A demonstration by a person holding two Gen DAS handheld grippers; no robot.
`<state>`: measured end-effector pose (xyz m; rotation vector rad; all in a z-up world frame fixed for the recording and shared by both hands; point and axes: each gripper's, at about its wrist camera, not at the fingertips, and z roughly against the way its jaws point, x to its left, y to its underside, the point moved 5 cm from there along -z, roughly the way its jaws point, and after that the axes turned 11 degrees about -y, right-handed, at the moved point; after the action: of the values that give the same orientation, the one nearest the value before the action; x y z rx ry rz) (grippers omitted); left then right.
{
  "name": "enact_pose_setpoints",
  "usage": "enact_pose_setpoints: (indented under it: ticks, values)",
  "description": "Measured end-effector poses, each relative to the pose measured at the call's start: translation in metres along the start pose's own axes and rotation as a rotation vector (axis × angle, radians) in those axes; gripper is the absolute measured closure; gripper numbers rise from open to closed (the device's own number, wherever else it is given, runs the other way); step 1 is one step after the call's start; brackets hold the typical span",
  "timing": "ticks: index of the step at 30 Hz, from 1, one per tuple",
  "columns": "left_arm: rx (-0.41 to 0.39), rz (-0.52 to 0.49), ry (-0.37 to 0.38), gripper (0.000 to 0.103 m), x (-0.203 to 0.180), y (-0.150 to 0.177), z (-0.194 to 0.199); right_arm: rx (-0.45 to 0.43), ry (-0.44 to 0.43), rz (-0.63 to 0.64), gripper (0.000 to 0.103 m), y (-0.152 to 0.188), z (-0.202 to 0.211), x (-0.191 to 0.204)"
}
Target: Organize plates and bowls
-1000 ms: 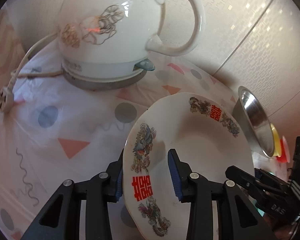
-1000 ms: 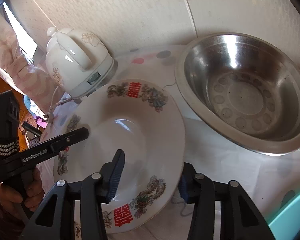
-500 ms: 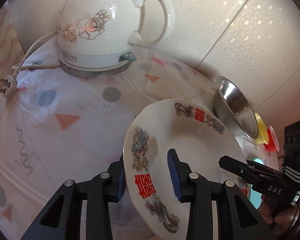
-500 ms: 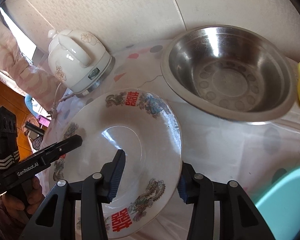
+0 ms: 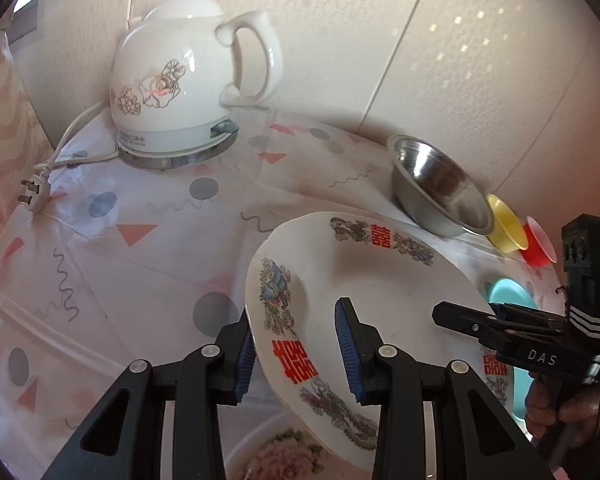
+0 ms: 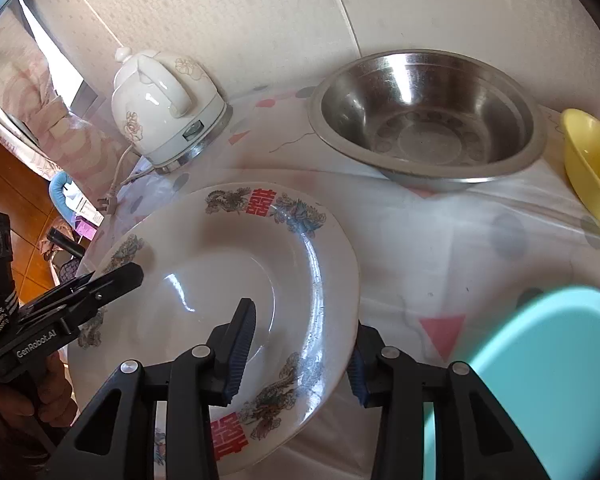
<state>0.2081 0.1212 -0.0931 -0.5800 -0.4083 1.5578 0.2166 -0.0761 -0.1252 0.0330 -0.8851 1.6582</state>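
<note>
Warm daylight is coming in from the window at the far left of the right wrist view, leaving the wall (image 5: 480, 80) speckled with small bright spots and the kettle (image 5: 180, 76) casting a soft shadow onto it. Glare is glinting off the steel bowl (image 6: 428, 120) and streaking across the well of the plate (image 6: 220, 300), while the desk (image 5: 140, 264) cover is looking hazy and washed out. The fisheye lens is bending straight wall seams and darkening the corners to black, and the teal dish (image 6: 540, 380) at the lower right is blurring at close range.
</note>
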Motion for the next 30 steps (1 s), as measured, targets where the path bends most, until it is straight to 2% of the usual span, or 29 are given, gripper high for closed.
enact_pose_setpoints:
  ticks: [10, 22, 24, 28, 30]
  values:
    - [-0.073, -0.023, -0.004, 0.065, -0.011, 0.010, 0.029, -0.045, -0.019, 0.032, 0.061, 0.010, 0.023, 0.008]
    - [-0.137, -0.077, 0.018, 0.065, -0.042, 0.018, 0.055, -0.106, 0.016, 0.070, 0.061, 0.021, 0.056, 0.007]
    - [-0.154, -0.080, 0.029, 0.065, -0.049, 0.020, 0.061, -0.121, 0.016, 0.079, 0.066, 0.023, 0.064, 0.007]
    - [-0.177, -0.095, 0.038, 0.064, -0.062, 0.023, 0.068, -0.144, 0.025, 0.087, 0.066, 0.024, 0.073, 0.006]
    - [-0.163, -0.082, 0.047, 0.064, -0.065, 0.026, 0.065, -0.152, 0.027, 0.078, 0.068, 0.026, 0.076, 0.002]
